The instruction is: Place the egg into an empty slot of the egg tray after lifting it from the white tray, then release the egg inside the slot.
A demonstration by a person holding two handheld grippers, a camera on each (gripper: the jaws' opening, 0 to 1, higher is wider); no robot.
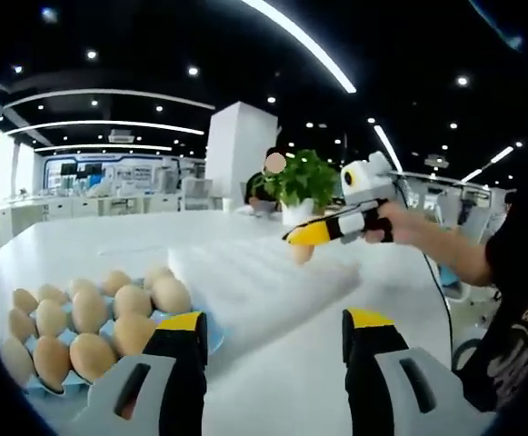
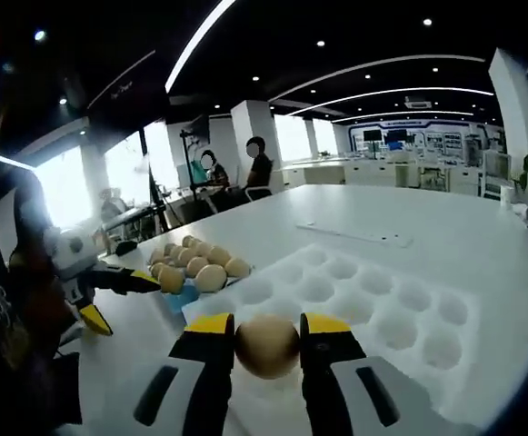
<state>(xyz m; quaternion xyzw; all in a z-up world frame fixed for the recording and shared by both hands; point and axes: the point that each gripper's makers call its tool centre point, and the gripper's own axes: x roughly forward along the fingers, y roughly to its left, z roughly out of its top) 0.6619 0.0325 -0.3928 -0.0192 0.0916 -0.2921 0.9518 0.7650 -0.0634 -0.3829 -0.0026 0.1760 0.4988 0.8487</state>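
My right gripper [image 2: 266, 331] is shut on a brown egg [image 2: 266, 346], held just above the near edge of the white dimpled tray [image 2: 373, 300]. From the left gripper view, that right gripper [image 1: 302, 240] hangs over the white tray's [image 1: 254, 282] far side, the egg [image 1: 302, 254] under its yellow fingers. The blue egg tray [image 1: 211, 338], holding several eggs, lies left of the white tray; its blue edge [image 2: 184, 295] peeks out under the eggs. My left gripper [image 1: 275, 331] is open and holds nothing, low over the table beside the egg tray. It appears again, left gripper [image 2: 127, 300], near the eggs.
Everything rests on a large white table [image 2: 445, 236]. A potted plant [image 1: 304, 177] stands at its far side. A person's arm [image 1: 445, 250] comes in from the right. Two people [image 2: 256, 173] sit at a distant desk.
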